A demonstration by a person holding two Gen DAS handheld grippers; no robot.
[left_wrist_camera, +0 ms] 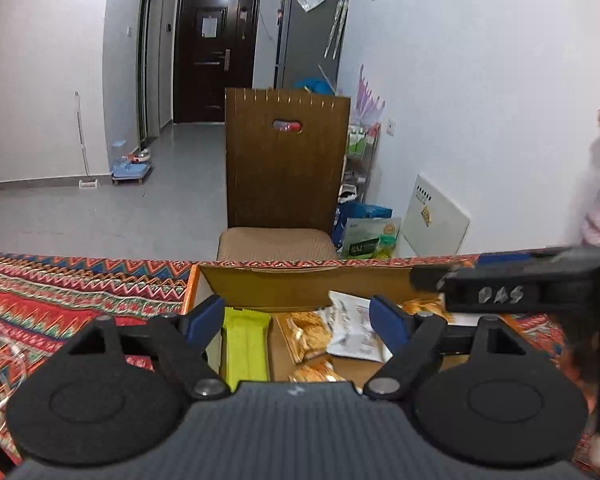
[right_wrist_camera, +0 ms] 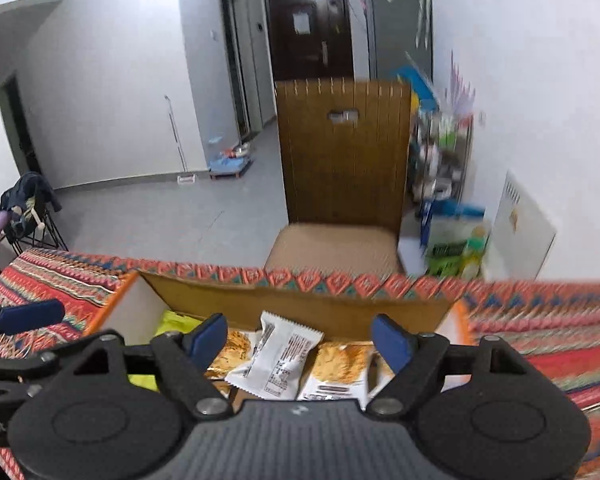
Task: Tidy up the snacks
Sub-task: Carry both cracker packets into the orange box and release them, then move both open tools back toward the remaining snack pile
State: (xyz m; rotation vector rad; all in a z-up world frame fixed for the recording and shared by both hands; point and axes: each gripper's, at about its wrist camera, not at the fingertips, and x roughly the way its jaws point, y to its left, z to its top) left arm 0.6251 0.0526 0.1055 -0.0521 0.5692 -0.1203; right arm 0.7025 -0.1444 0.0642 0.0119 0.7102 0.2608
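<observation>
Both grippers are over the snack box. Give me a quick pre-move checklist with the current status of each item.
1. Left gripper open, nothing between the pads: ok.
2. Right gripper open, holding nothing: ok.
3. Cardboard box open-topped on the patterned tablecloth: ok.
4. Green packet lying flat at the box's left side: ok.
5. White packet overlapping the orange packets, not tidy: not ok.
6. Snacks left outside the box: cannot tell.

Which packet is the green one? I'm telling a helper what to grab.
On the patterned tablecloth stands an open cardboard box. The green packet lies flat along its left wall, the only plain lime wrapper beside white and orange packets.
</observation>
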